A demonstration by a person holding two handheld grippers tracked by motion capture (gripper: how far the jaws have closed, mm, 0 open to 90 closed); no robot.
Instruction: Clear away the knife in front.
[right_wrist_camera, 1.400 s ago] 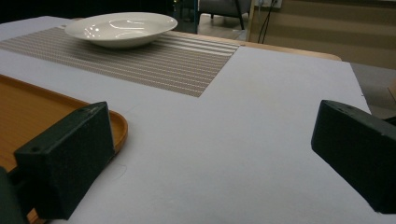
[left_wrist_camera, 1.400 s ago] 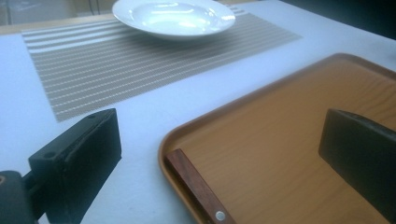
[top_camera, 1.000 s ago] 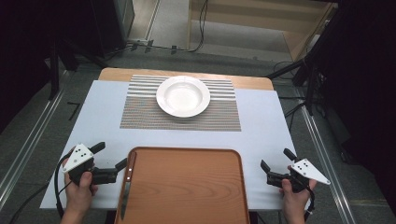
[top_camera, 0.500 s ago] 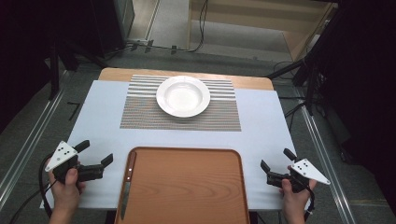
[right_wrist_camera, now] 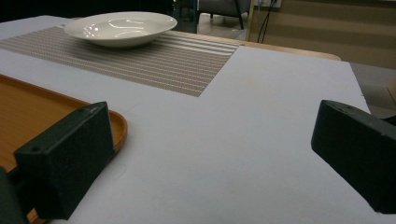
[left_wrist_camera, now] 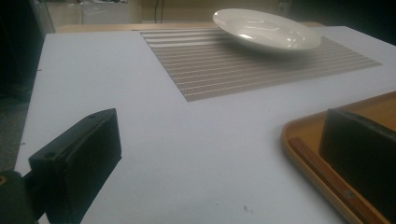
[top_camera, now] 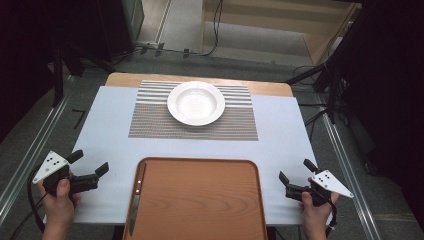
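The knife, with a brown riveted wooden handle and a dark blade, lies along the left edge of the wooden tray on the counter, just beside the left hand-held gripper, whose jaws, like those of the right hand-held gripper, are wide apart and empty.

Recording lab, floor rails, trailing cables, stands (dark surroundings), staged table

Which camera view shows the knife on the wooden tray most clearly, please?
The high view: the whole knife lies along the left edge of the tray, handle and blade visible. The left gripper view shows part of its wooden handle beside a jaw. The right gripper view shows the tray's corner.
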